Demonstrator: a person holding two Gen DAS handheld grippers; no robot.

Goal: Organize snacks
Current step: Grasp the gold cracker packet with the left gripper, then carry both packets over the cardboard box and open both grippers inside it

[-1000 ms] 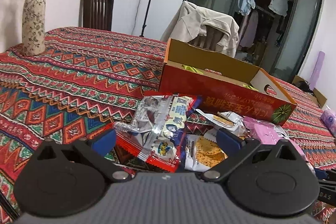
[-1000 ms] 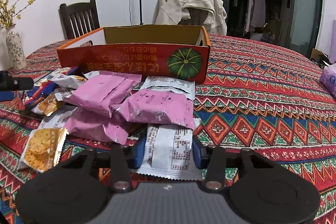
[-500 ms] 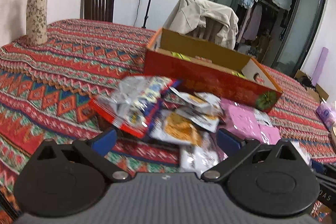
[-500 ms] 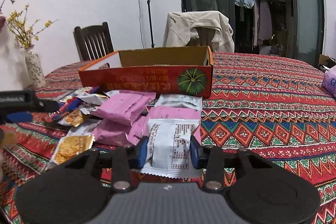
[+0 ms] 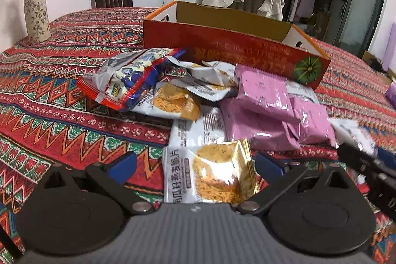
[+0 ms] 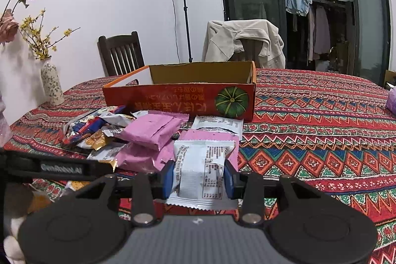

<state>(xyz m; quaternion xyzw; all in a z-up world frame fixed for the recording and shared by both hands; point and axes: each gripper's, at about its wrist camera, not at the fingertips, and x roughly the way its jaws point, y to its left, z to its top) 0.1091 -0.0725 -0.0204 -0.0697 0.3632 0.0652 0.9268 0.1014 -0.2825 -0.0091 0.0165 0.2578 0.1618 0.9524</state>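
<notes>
Right tongs (image 6: pixel 198 180): closed on a white snack packet (image 6: pixel 201 172), blue pads pressing its two side edges; packet held printed back up, its sawtooth bottom edge hanging toward the camera, lifted off the worktop.
Left tongs (image 5: pixel 195 162): jaws spread wide, gripping nothing; a crisp packet with a yellow window (image 5: pixel 210 175) lies on the cloth between the blue pads (image 5: pixel 122 162), neither pad touching it.
Just ahead of right tongs: pink packets (image 6: pixel 153 130) heaped on each other, with another white packet (image 6: pixel 217 123) flat beyond them against the box front.
Left of right tongs: the black body of the other tool (image 6: pixel 54 166) crosses the frame edge; beyond it, a red-and-blue packet (image 6: pixel 81 125) and small golden packets.
Ahead of left tongs: white packet, second crisp packet (image 5: pixel 173 100), red-and-blue bag (image 5: pixel 128 78) tilted on top of the pile; pink packets (image 5: pixel 269 110) to the right.
Box (image 6: pixel 183 100): red cardboard tray with a green pumpkin print, open top, standing beyond the pile; contents cannot be made out.
Worktop (image 6: pixel 321 120): covered in red patterned cloth, bare to the right of the right tongs.
Far left: flowered vase (image 5: pixel 36 9) with yellow sprigs.
Far side: dark wooden chair (image 6: pixel 121 53), a second chair draped with a beige jacket (image 6: pixel 242 41), lamp stand (image 6: pixel 183 4).
</notes>
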